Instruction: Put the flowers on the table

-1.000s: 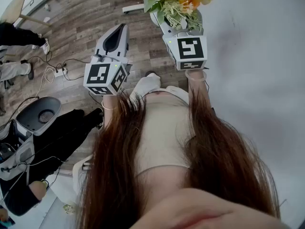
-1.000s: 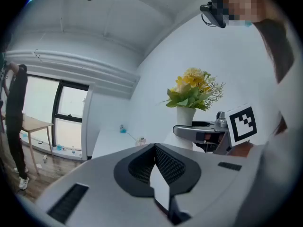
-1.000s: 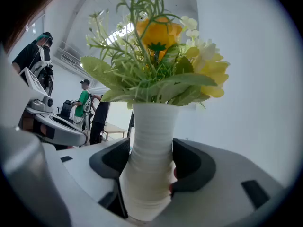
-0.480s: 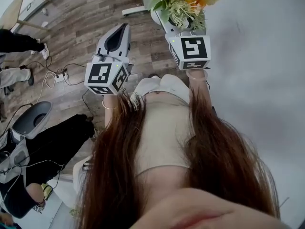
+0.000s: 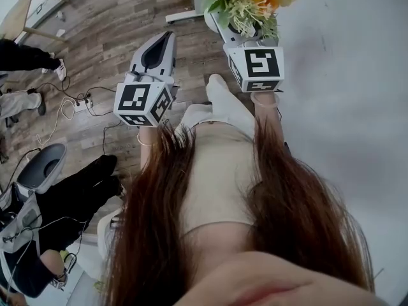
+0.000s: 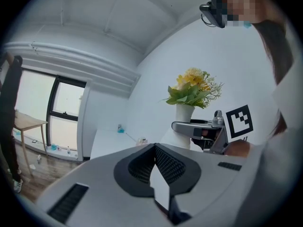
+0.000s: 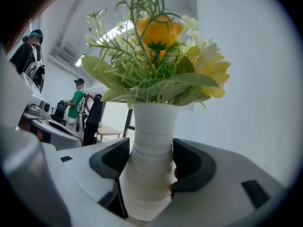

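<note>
- Right claw point(image 7: 149, 164) is clamped on the white vase point(image 7: 150, 141) below its neck. The flowers point(image 7: 158, 56) stand upright, carried in the air and not resting on the desk point(image 5: 344, 120).
- Left claw point(image 6: 155, 169) is closed on nothing, held alongside.
- Our judgement: keep the vase vertical, carry it well inside the desk's edge, lower until the base seats flat, and only then ease the grip.
- Desk: pale and matte. The bouquet rides near its left edge.
- Room: wood floor point(image 5: 95, 37), cables point(image 5: 70, 101), people point(image 7: 83, 108) standing behind.

Vase point(image 7: 150, 164): white, matt, finely ribbed. Floor point(image 5: 105, 34): grained wood planks. Left gripper point(image 6: 155, 151) shell: smooth matt grey plastic.
</note>
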Demonstrator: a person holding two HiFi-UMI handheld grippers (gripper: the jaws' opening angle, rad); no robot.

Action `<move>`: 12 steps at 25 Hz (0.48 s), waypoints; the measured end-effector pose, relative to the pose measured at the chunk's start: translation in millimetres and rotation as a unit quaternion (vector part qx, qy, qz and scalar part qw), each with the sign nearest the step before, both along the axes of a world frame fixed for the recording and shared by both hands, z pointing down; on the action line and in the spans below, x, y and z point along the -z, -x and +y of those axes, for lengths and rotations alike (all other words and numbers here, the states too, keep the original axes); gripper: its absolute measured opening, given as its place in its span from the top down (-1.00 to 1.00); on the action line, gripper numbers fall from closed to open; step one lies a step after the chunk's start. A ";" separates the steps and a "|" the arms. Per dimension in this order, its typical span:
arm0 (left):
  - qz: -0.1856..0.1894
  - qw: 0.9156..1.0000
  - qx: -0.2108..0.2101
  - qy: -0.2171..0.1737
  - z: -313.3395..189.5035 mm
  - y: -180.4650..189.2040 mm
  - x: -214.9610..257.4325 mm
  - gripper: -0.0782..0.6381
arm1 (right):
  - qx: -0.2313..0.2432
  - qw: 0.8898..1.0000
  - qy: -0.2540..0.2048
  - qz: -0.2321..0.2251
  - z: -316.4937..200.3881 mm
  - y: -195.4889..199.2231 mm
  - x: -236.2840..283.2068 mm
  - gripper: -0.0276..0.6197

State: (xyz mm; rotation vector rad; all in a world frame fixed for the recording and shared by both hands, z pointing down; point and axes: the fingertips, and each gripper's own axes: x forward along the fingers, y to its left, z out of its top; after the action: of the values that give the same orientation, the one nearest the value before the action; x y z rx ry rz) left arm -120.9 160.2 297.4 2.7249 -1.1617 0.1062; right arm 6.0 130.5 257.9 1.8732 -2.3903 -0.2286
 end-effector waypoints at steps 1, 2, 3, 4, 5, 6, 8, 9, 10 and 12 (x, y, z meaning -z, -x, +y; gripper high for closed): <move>0.000 1.000 0.000 0.000 -3.6 0.8 -1.2 0.77 | -0.001 1.000 0.000 0.000 -4.3 0.4 -1.6 -0.01; 0.000 1.000 0.000 0.000 -6.9 1.2 -3.5 0.77 | -0.002 1.000 0.001 -0.001 -8.4 0.4 -4.3 -0.01; -0.001 1.000 0.000 0.000 -10.3 1.3 -6.6 0.77 | -0.002 1.000 0.001 -0.003 -12.9 -0.1 -7.8 -0.01; -0.003 1.000 0.002 0.000 -13.4 1.0 -9.3 0.77 | -0.002 1.000 0.001 -0.005 -17.0 -1.1 -10.6 -0.01; -0.004 1.000 0.004 0.001 -14.4 0.6 -10.2 0.77 | -0.001 1.000 0.001 -0.007 -18.8 -2.5 -11.5 -0.01; -0.004 1.000 0.006 0.000 -10.7 0.1 -8.7 0.77 | 0.000 1.000 -0.001 -0.007 -15.5 -3.9 -9.7 -0.01; -0.004 1.000 0.009 -0.007 10.7 -0.7 0.1 0.77 | 0.000 1.000 -0.009 -0.006 6.5 -6.5 0.0 -0.01; -0.002 1.000 0.010 -0.013 22.6 -1.7 5.4 0.77 | -0.001 1.000 -0.014 -0.004 18.8 -8.0 5.8 -0.01; -0.001 1.000 0.010 -0.018 30.5 -3.3 9.5 0.77 | -0.001 1.000 -0.019 -0.004 26.8 -9.9 10.1 -0.01; -0.001 1.000 0.010 -0.020 28.5 -6.8 9.7 0.77 | -0.001 1.000 -0.021 -0.006 23.7 -13.5 9.0 -0.01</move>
State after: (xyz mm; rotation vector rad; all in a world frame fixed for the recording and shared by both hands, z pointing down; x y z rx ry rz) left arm -114.1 188.7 287.7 2.7480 -1.2048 0.0838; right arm 19.6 154.1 248.8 1.9003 -2.4093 -0.2710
